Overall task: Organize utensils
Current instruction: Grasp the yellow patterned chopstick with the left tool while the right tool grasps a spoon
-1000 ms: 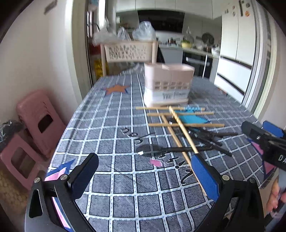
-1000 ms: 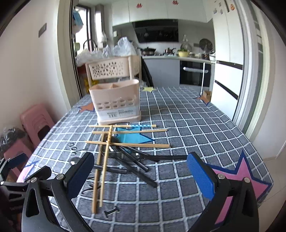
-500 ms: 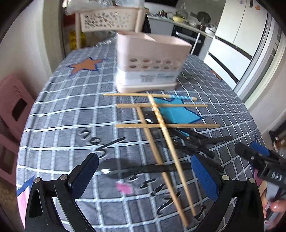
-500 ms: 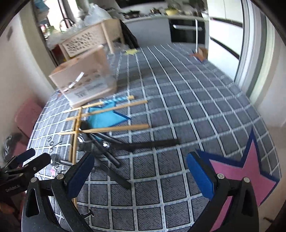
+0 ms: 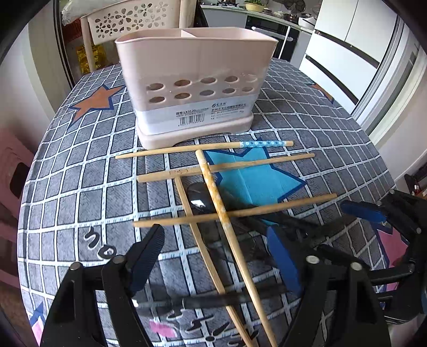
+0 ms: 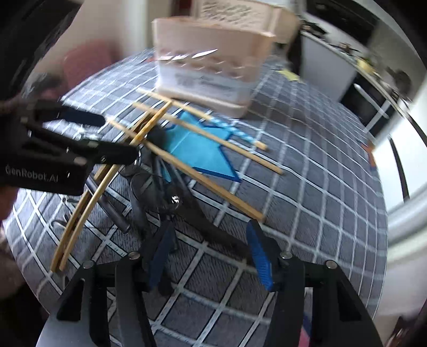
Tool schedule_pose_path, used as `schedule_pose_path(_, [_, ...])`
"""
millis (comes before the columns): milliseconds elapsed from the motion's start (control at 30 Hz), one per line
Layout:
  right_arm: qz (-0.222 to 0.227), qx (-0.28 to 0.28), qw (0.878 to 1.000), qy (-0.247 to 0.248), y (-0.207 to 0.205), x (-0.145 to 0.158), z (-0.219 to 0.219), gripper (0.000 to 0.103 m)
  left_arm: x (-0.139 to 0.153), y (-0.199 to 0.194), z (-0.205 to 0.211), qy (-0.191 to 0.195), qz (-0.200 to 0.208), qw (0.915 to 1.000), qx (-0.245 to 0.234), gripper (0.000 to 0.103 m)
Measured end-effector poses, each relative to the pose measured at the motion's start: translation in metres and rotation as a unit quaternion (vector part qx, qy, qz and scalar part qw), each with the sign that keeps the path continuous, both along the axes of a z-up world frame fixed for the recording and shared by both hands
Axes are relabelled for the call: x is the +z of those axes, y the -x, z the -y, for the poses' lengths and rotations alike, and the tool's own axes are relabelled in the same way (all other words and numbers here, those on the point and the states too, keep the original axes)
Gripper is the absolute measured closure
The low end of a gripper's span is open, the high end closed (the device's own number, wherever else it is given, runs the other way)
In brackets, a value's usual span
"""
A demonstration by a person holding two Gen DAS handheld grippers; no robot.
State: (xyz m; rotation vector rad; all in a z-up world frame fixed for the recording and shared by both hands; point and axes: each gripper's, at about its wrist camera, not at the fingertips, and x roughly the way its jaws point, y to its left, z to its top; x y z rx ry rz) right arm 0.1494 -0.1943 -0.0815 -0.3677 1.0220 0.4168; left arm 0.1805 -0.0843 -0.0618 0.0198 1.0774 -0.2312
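A pink utensil holder (image 5: 197, 80) (image 6: 210, 61) stands upright at the far side of the checked tablecloth. In front of it lie several wooden chopsticks (image 5: 226, 213) (image 6: 202, 176), crossed over black utensils (image 5: 197, 197) (image 6: 170, 197). My left gripper (image 5: 216, 256) hangs open just above the pile, and two long chopsticks run between its fingers (image 5: 283, 259). The right gripper (image 6: 209, 253) points down at the pile from the other side. Its jaws are closing, with a black handle (image 6: 213, 232) lying between them, untouched by the pads. Each gripper shows in the other's view, the right gripper (image 5: 363, 211) and the left gripper (image 6: 80, 133).
A blue star (image 5: 256, 181) is printed on the cloth under the pile. A white perforated basket (image 5: 133, 18) stands behind the holder. Pink stools (image 5: 10, 170) sit beside the table on the left, a white fridge (image 5: 360, 40) at the far right. The table edge curves close on both sides.
Both grippers have come down and closer to the pile of utensils. The right gripper has rolled and its jaws have narrowed. The left gripper stays open.
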Motion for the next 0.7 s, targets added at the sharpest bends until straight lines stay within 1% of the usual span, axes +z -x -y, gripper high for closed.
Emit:
schedule_pose_path(33, [-0.006,0.012,1.0,0.005,-0.004,-0.003,-0.002,0.048,-0.002,-0.002,0.001,-0.001,-0.006,1.0,-0.003,0.006])
schedule_pose_path(100, [-0.02,0.035,0.999,0.009,-0.01,-0.009,-0.008,0.049,-0.005,-0.006,0.002,-0.002,-0.016,0.9999,-0.003,0.007])
schedule_pose_path(133, [-0.023,0.047,0.999,0.002,-0.013,-0.009,-0.009,0.051,-0.008,-0.007,0.002,-0.003,-0.02,0.9998,-0.002,0.008])
schedule_pose_path(167, [-0.027,0.051,0.998,0.003,-0.015,-0.01,-0.01,0.052,-0.009,-0.008,0.002,-0.003,-0.023,0.9997,-0.001,0.011])
schedule_pose_path(200, [-0.03,0.057,0.998,0.002,-0.016,-0.01,-0.012,0.055,-0.012,-0.009,0.003,-0.002,-0.026,0.9997,-0.003,0.02])
schedule_pose_path(233, [-0.034,0.064,0.997,0.004,-0.018,-0.011,-0.015,0.061,-0.015,-0.011,0.002,0.001,-0.035,0.9994,-0.004,0.026])
schedule_pose_path(267, [-0.036,0.069,0.997,0.004,-0.017,-0.011,-0.018,0.067,-0.016,-0.011,0.002,0.003,-0.035,0.9994,-0.003,0.026])
schedule_pose_path(300, [-0.039,0.073,0.997,0.003,-0.016,-0.011,-0.019,0.071,-0.015,-0.01,0.002,0.001,-0.03,0.9996,-0.005,0.029])
schedule_pose_path(333, [-0.045,0.076,0.996,-0.002,-0.016,-0.01,-0.021,0.08,-0.016,-0.009,0.002,-0.003,-0.028,0.9996,-0.005,0.037])
schedule_pose_path(367, [-0.048,0.076,0.996,-0.004,-0.016,-0.01,-0.021,0.084,-0.016,-0.009,0.002,-0.01,-0.025,0.9996,-0.004,0.041])
schedule_pose_path(400, [-0.049,0.073,0.996,-0.005,-0.015,-0.009,-0.022,0.086,-0.016,-0.009,0.001,-0.011,-0.023,0.9997,-0.005,0.045])
schedule_pose_path(433, [-0.049,0.07,0.996,-0.008,-0.015,-0.009,-0.022,0.088,-0.015,-0.009,-0.001,-0.006,-0.023,0.9997,-0.005,0.054])
schedule_pose_path(467, [-0.05,0.066,0.997,-0.013,-0.016,-0.008,-0.022,0.094,-0.015,-0.008,-0.003,0.002,-0.021,0.9998,-0.005,0.058])
schedule_pose_path(500, [-0.051,0.061,0.997,-0.018,-0.016,-0.007,-0.021,0.096,-0.014,-0.007,-0.006,0.009,-0.02,0.9997,-0.006,0.06])
schedule_pose_path(533, [-0.054,0.054,0.997,-0.026,-0.016,-0.005,-0.019,0.097,-0.013,-0.006,-0.01,0.024,-0.019,0.9995,-0.007,0.062])
schedule_pose_path(567, [-0.056,0.045,0.997,-0.038,-0.016,-0.003,-0.016,0.098,-0.011,-0.005,-0.014,0.032,-0.016,0.9993,-0.006,0.062])
schedule_pose_path(633, [-0.058,0.029,0.997,-0.053,-0.016,0.002,-0.012,0.099,-0.008,-0.002,-0.019,0.035,-0.008,0.9993,-0.006,0.063])
schedule_pose_path(700, [-0.059,0.013,0.995,-0.078,-0.016,0.007,-0.007,0.099,-0.004,0.002,-0.024,0.044,0.002,0.999,-0.006,0.063])
